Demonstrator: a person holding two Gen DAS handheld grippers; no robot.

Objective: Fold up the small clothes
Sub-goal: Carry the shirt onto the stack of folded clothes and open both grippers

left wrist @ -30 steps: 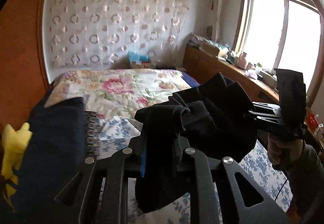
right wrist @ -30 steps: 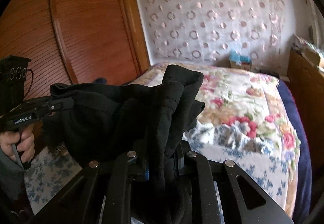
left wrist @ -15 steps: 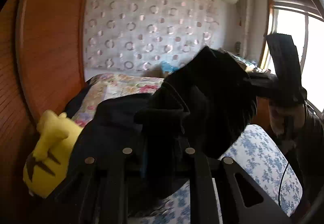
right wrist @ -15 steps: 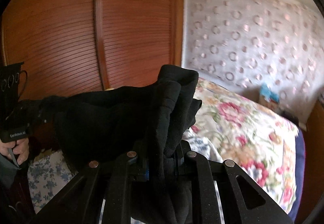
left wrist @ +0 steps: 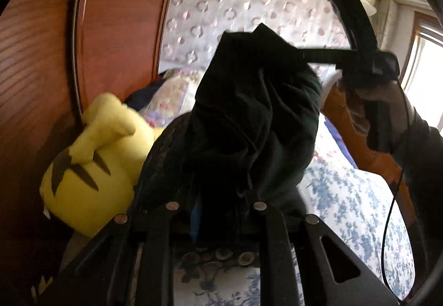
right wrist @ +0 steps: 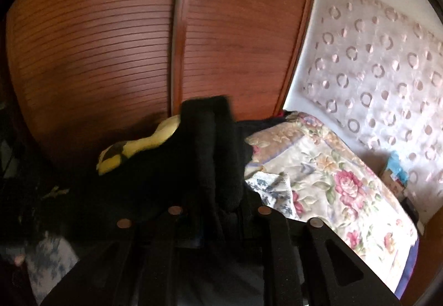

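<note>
Both claws are swinging the black garment (left wrist: 257,123) away from the bed's middle toward the wardrobe (right wrist: 110,37) and yellow plush (left wrist: 91,167). The left claw (left wrist: 218,211) is clamping bunched cloth; the right claw (right wrist: 221,211) has just been opening, folds still lying between its fingers. Soft, limp and light, the garment is best pinched at its edges.

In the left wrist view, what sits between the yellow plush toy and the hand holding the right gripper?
The bunched black garment, in the left wrist view. It hangs between the yellow plush toy and that hand, covering the stretch of bed behind it.
</note>
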